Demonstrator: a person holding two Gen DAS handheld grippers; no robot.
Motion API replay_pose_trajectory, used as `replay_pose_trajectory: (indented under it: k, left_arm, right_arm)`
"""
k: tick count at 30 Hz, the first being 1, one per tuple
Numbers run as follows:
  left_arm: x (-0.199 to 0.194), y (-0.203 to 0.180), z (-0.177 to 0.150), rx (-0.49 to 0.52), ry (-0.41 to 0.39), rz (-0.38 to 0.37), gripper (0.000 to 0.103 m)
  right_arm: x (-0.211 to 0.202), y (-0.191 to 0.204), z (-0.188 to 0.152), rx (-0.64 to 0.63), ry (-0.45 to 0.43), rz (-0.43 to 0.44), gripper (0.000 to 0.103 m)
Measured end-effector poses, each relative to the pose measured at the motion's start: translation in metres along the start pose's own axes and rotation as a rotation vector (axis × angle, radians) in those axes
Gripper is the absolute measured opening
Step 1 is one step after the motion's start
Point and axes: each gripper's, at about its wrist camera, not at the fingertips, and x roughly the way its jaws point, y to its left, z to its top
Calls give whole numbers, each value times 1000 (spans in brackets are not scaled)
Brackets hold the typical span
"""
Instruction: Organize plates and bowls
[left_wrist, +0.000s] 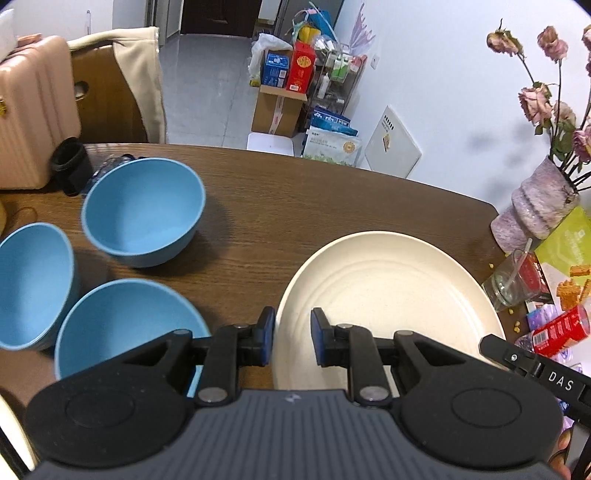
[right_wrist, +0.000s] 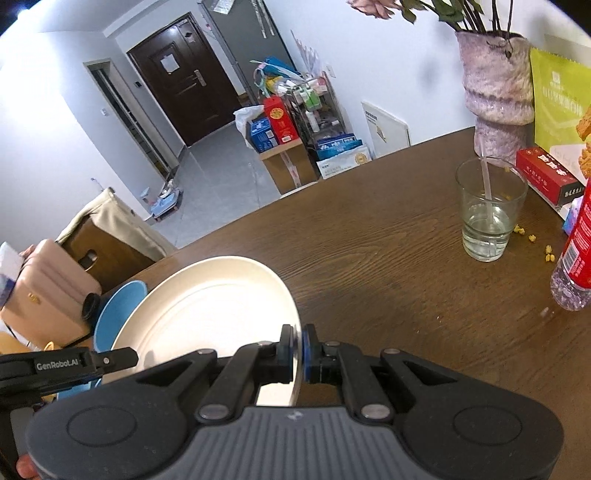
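Right gripper (right_wrist: 297, 350) pinching the right rim of the cream plate (right_wrist: 207, 314), jaws pressed onto its edge, plate tilted above the wooden counter (right_wrist: 388, 266). Left gripper (left_wrist: 292, 334) straddling the same plate's left rim, jaws narrowly spread with the edge between them; contact with the pads unclear. Three blue bowls (left_wrist: 144, 210) upright on the counter, left of the plate. Glass (right_wrist: 487, 210) with a straw well off to the right.
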Motion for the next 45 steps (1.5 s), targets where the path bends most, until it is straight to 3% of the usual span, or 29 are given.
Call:
replay_pose_trajectory:
  k: [19,45]
  left_arm:
    - [-79,61,-55,-30,-56,1,21]
    - [-162,190,-120,-70,-80,60,21]
  right_arm:
    - [-52,53,-66,-38,-25,44,5]
    - [-80,168,-181,-124,21,63,6]
